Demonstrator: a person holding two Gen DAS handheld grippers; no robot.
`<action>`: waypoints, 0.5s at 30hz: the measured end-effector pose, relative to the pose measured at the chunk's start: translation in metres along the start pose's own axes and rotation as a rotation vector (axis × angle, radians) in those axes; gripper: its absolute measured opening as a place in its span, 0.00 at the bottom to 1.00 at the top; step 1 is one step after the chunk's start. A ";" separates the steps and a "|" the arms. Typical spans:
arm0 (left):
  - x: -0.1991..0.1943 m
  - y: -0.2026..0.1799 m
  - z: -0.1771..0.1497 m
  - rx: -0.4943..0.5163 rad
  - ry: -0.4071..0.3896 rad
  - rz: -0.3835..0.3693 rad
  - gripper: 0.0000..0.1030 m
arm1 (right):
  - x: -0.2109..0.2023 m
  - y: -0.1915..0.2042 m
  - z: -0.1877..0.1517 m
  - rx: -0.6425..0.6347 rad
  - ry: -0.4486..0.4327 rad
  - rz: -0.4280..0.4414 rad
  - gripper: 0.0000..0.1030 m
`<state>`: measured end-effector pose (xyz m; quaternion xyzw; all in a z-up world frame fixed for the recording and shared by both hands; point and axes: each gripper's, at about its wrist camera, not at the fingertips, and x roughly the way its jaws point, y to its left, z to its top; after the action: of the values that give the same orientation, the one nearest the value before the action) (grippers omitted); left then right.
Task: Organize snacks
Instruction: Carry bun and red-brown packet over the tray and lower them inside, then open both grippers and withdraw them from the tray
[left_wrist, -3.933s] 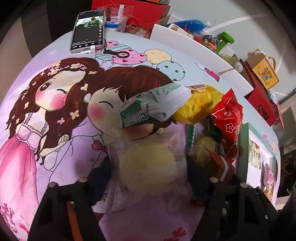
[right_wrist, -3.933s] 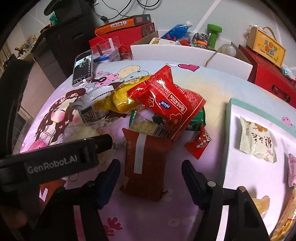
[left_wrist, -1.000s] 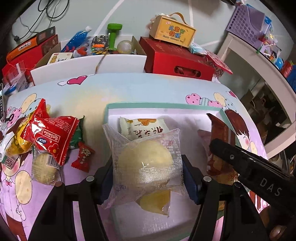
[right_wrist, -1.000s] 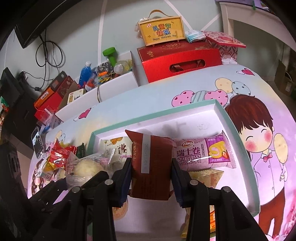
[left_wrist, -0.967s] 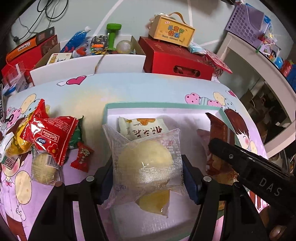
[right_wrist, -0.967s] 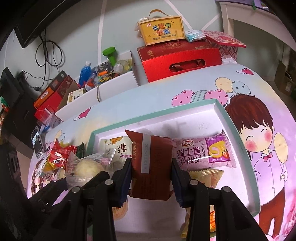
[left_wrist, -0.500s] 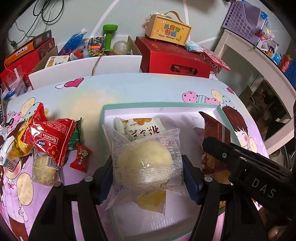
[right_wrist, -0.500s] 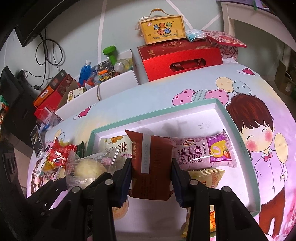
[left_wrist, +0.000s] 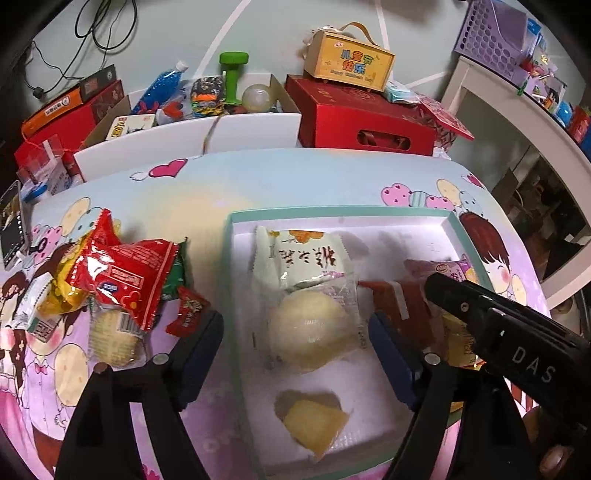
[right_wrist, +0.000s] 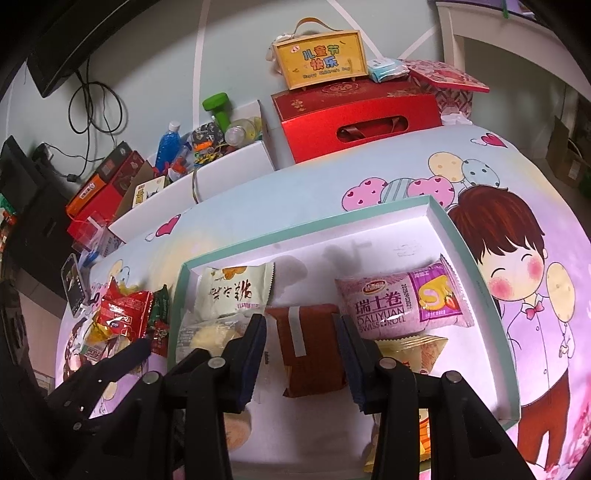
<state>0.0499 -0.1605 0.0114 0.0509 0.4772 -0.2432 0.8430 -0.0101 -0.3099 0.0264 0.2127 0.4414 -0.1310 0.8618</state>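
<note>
A teal-rimmed white tray (left_wrist: 332, 212) lies on the cartoon tablecloth. A bun in a clear wrapper (left_wrist: 310, 328) rests on the tray floor. My left gripper (left_wrist: 295, 350) straddles it with its jaws opening and both pads clear of the wrapper. In the right wrist view a brown packet (right_wrist: 306, 347) lies flat in the tray (right_wrist: 306, 221). My right gripper (right_wrist: 299, 332) stands over it, pads close beside its edges without pinching it. A white-green packet (right_wrist: 232, 291) and a pink Swiss roll (right_wrist: 399, 306) lie beside it.
Loose snacks are piled left of the tray: a red packet (left_wrist: 125, 277), a small red sachet (left_wrist: 188, 310), another bun (left_wrist: 110, 332). A yellow snack (left_wrist: 314, 421) lies at the tray's near end. A red gift box (left_wrist: 365, 122), a white bin (left_wrist: 192, 136) and a phone (left_wrist: 13, 229) line the table's edges.
The left jaws have spread, and the bun has dropped from between the pads onto the tray. The brown packet has sunk from upright in the right gripper to flat on the tray.
</note>
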 end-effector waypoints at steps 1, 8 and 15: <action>-0.001 0.001 0.000 -0.003 -0.001 0.004 0.79 | 0.000 -0.001 0.000 0.001 0.000 0.001 0.43; -0.003 0.005 0.002 -0.008 -0.005 0.023 0.80 | -0.001 0.000 0.000 -0.001 -0.004 -0.001 0.43; -0.006 0.018 0.002 -0.042 -0.014 0.113 0.90 | -0.003 -0.005 0.002 0.011 -0.023 -0.032 0.79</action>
<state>0.0567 -0.1430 0.0147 0.0584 0.4726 -0.1858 0.8595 -0.0127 -0.3150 0.0288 0.2090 0.4342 -0.1495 0.8634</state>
